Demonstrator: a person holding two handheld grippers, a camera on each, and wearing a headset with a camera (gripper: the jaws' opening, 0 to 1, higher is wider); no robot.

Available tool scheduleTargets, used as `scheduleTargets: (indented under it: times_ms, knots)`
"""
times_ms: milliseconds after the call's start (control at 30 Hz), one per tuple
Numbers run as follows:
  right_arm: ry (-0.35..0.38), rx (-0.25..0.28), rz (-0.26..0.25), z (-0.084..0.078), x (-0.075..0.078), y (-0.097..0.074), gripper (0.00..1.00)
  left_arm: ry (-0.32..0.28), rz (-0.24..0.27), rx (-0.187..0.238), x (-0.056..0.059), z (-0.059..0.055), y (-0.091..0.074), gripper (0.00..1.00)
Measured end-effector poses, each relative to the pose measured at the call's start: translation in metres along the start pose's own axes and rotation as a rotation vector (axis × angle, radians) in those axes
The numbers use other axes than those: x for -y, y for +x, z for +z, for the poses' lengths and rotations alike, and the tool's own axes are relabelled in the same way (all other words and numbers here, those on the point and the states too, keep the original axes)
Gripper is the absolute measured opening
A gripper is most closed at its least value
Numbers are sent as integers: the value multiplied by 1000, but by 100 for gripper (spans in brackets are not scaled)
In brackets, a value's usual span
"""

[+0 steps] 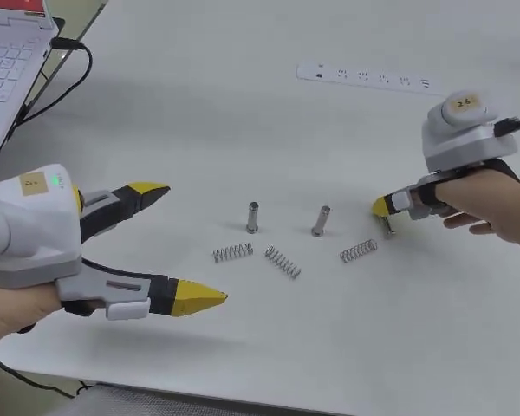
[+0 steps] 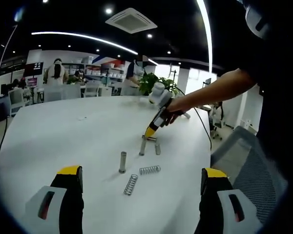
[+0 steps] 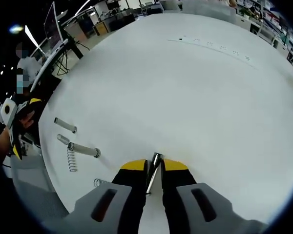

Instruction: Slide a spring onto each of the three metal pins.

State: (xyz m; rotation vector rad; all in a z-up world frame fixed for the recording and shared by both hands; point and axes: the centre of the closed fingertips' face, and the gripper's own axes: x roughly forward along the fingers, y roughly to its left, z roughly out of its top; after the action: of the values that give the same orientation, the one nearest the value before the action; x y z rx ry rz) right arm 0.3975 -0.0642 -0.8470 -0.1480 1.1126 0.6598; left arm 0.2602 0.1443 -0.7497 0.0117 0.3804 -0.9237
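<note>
The right gripper [image 3: 155,165] has its jaws clamped on one pin [image 3: 156,157], best held upright on the desk [image 1: 243,104] while the left gripper [image 1: 196,243], jaws wide apart, takes the spring [image 1: 358,251] at the pin's 8 o'clock.

The third pin [image 3: 156,160] is half hidden between the right tongs [image 3: 155,166] (laptop [image 1: 9,52] cut by edge).

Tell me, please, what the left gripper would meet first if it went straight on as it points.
The left gripper, jaws open, would probably meet the nearest spring first; an upright pin stands just beyond. Depth is unclear.
</note>
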Motion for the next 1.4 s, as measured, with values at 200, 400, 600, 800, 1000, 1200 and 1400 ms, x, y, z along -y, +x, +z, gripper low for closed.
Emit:
scheduleTargets:
  times_ms: [200,400,600,800,1000,1200,1400]
  knots:
    - [-38,-30,-22,-3,1,3,9,1,-7,0,1,0,1,99]
    - [-42,-38,-34,-2,2,3,8,3,-11,-1,0,0,3,99]
    - [-27,-52,-51,-2,3,4,7,4,-16,-3,0,0,5,99]
    - [10,-43,-64,-2,4,3,6,2,-19,-2,1,1,6,99]
    - [14,-29,-72,-1,5,2,6,2,-20,-3,2,1,6,99]
    - [-6,-13,-70,-2,6,-2,5,4,-17,1,1,2,6,99]
    - [-9,14,-64,-4,6,-8,5,4,-14,4,2,2,7,99]
